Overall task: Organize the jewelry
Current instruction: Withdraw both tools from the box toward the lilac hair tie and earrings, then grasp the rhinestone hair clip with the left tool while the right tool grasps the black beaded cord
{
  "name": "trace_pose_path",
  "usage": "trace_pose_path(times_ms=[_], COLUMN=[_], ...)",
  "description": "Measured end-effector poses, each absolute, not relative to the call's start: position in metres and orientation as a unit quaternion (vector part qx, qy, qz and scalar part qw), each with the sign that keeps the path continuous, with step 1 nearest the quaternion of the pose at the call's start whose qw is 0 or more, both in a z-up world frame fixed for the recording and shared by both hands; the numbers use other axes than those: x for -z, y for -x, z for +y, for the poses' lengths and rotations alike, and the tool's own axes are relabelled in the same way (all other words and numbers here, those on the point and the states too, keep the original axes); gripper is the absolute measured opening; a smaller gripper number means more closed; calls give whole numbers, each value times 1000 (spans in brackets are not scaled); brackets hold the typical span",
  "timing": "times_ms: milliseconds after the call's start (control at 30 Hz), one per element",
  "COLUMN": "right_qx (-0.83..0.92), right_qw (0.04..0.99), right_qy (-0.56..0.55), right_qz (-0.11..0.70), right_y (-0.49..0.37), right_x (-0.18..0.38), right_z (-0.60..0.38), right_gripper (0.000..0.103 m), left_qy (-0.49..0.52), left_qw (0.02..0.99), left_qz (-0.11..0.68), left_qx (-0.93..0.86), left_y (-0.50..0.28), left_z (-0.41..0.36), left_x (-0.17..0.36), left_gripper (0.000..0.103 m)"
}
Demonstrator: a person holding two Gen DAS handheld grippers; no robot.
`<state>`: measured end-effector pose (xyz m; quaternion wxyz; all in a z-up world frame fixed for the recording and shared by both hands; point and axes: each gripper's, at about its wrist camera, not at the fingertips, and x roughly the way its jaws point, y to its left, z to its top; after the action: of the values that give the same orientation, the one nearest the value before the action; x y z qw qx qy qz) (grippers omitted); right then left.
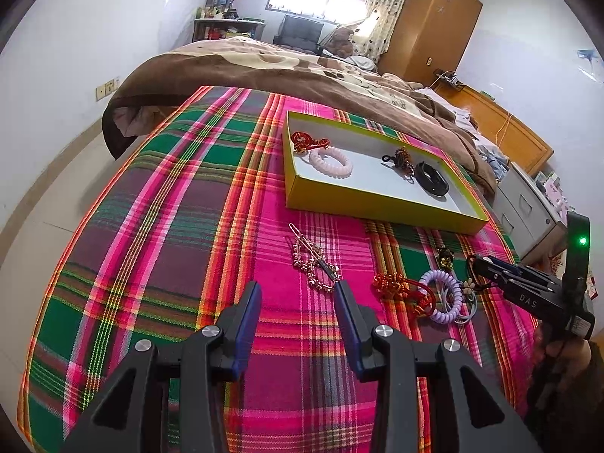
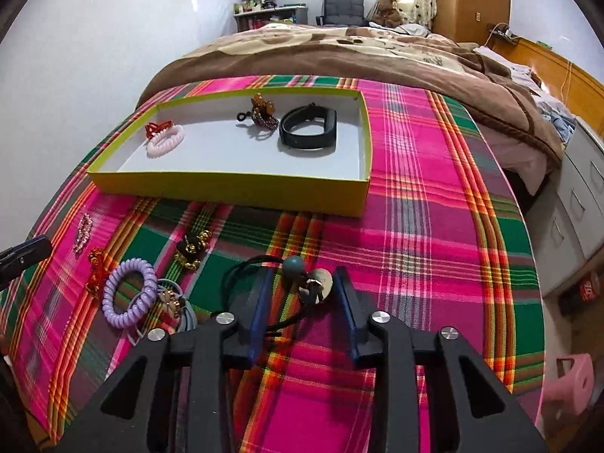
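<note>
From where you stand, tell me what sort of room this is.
Almost certainly a lived-in bedroom: a bed under a brown blanket, a tall wooden wardrobe in the corner, and a teddy bear by the curtained window. The jewelry is spread on a plaid cloth.

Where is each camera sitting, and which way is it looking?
Left wrist view: sits on the left tool, looking along its open fingers at the rhinestone hair clip; the right tool and the person's hand show at right.
Right wrist view: sits on the right tool, looking forward at a black hair tie between its open fingers; the left tool's tip pokes in at left.
Both share the yellow box and purple coil tie.
</note>
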<state>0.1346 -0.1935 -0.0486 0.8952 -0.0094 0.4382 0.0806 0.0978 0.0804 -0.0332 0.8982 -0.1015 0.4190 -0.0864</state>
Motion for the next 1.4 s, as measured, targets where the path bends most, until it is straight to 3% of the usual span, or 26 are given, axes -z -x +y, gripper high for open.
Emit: trace_pose_path(times_ms=[167, 600, 733, 1400], right_qx=[-81, -64, -63, -95], right_qw=[895, 910, 914, 915], right_qy=[15, -34, -50, -49], right_qz=[438, 407, 397, 388], right_y=[-134, -124, -118, -111], right_x=[48, 37, 32, 26], right_z=[-191, -212, -219, -200], right_gripper=[19, 18, 18, 18], left_qy=[102, 101, 94, 16], left_qw=[897, 894, 891, 895], left_qz=[423, 428, 436, 446], left_qx=[83, 85, 90, 12], left_y=[-100, -108, -115, -137], left_z=[79, 66, 54, 44], left_x=[34, 37, 40, 48], left_gripper=[39, 39, 51, 51])
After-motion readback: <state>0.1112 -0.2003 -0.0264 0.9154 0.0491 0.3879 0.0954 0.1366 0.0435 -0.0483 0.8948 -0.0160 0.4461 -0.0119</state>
